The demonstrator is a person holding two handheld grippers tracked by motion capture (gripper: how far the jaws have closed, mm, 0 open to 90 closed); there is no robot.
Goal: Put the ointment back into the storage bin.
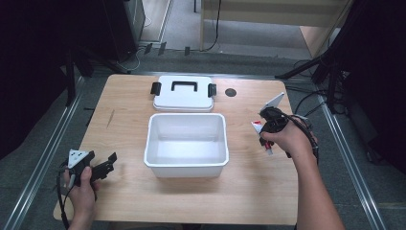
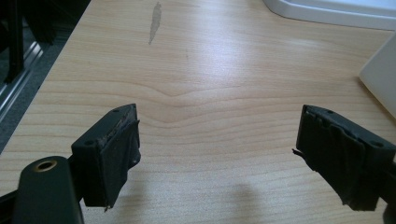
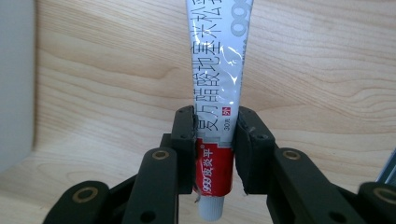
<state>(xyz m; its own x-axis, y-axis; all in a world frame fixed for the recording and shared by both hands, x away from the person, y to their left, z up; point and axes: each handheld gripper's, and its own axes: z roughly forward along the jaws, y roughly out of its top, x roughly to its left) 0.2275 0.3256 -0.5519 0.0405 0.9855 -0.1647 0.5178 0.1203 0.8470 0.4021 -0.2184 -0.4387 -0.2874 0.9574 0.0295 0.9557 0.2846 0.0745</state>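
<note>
Two grippers: right gripper (image 3: 215, 140) clamping tube (image 3: 215, 84), left gripper (image 2: 217, 154) wide

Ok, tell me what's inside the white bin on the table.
The white bin sits open and looks empty: its bare white floor shows across the middle in the high view. The near wall hides a strip of floor just behind it. Its lid lies on the table beyond it.

Bare table (image 1: 119, 191) flanks the open white bin (image 1: 186, 143); its lid (image 1: 183, 93) blocks the far side.
</note>
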